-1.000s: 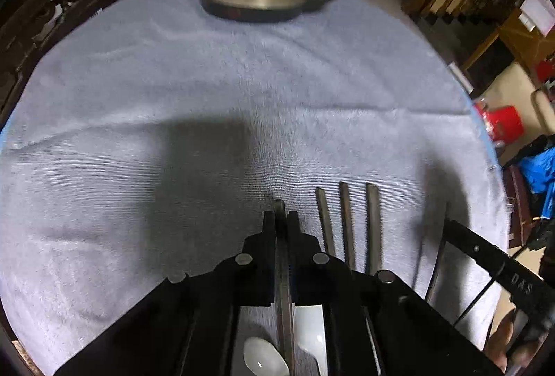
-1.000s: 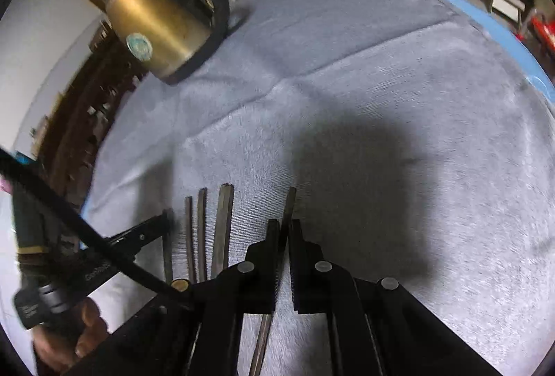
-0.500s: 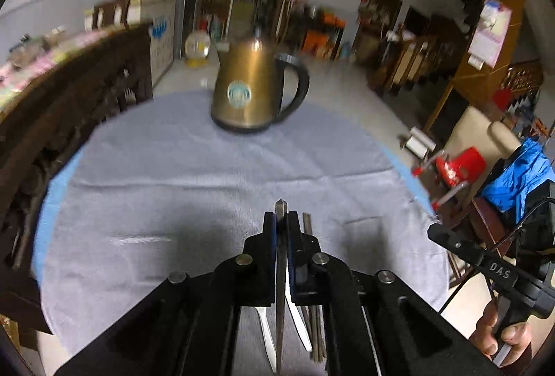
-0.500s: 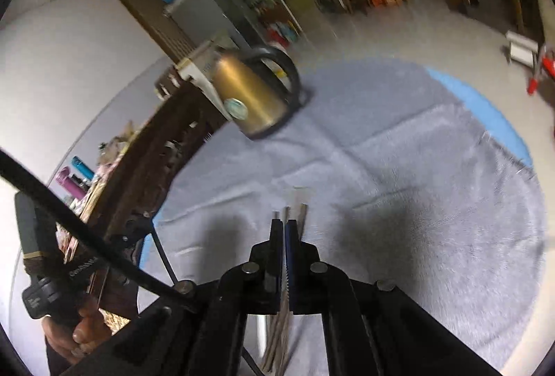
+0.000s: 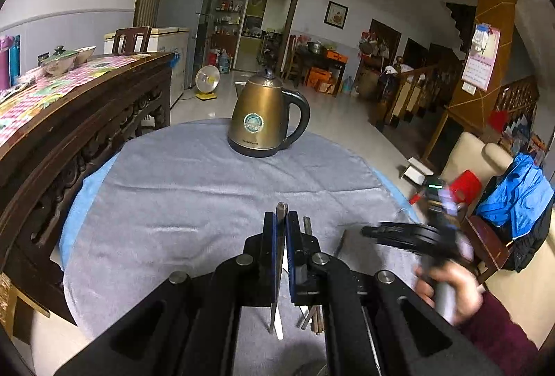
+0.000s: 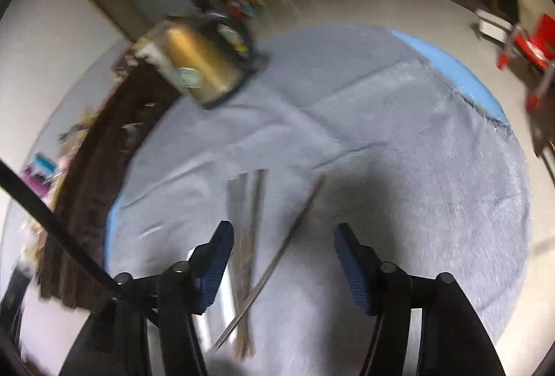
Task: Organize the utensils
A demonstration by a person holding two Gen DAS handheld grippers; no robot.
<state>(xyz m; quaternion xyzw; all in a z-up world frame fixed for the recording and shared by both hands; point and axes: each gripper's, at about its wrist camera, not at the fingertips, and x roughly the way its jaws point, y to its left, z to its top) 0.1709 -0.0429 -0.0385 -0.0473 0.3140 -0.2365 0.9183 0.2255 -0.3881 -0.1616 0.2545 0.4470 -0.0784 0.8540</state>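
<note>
Your left gripper [image 5: 280,223] has its jaws pressed together on one flat metal utensil [image 5: 279,258]; its squared end pokes up just past the fingertips, and the rest runs down between the pads and out below, held clear of the grey cloth [image 5: 180,202]; what kind of utensil it is you cannot tell, since its other end is hidden behind the gripper body.

Your right gripper [image 6: 282,252] stands spread, its jaws having just been opening; nothing is pinched between the blue pads [image 6: 353,268]; one thin metal stick [image 6: 277,258] lies slanted on the cloth below the gap, apart from both pads.

Counted in the right wrist view: one slanted stick; just to its left a cluster of about three long thin pieces [image 6: 248,237] lying side by side, though blur keeps you from an exact number; the slanted stick crosses over the cluster's near end; a pale blurred shape sits behind the left pad and you cannot tell what it is.

One brass-coloured kettle [image 5: 260,119] stands upright at the far side of the cloth, well apart from both grippers and from the utensils.

In the left wrist view your right hand [image 5: 447,292], blurred, grips its handle at the right edge; the cluster shows just to the right of the left gripper's fingers.
</note>
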